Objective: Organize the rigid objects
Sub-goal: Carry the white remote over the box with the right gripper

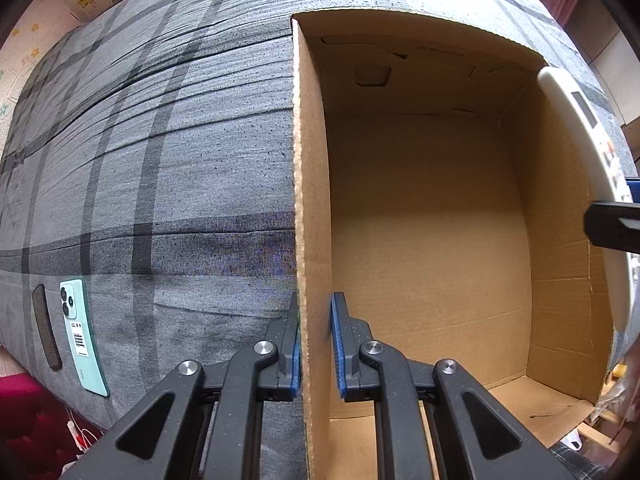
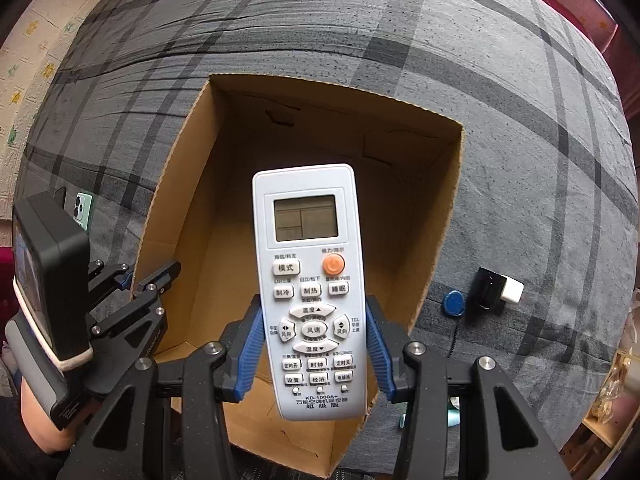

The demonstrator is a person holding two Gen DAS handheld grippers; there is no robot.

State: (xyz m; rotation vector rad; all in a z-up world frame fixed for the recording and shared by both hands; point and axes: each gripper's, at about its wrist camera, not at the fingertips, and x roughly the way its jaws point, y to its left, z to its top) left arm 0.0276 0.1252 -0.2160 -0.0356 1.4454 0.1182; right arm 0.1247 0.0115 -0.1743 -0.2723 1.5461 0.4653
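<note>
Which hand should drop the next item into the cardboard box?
Right: the right gripper holds the white air-conditioner remote over the open cardboard box, while the left gripper straddles the box wall.

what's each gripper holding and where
Right gripper grips the white remote by its lower sides. Left gripper straddles the cardboard box's left wall.

Left black speckled-plastic two-finger gripper (image 1: 316, 344): ribbed blue pads (image 1: 338, 348), round silver pivot screws, triangular cut-outs in linkage arms. Right black speckled-plastic two-finger gripper (image 2: 315, 350): identical build. Left unit carries a black boxy camera module (image 2: 50, 276), white-banded; bare skin below.
</note>
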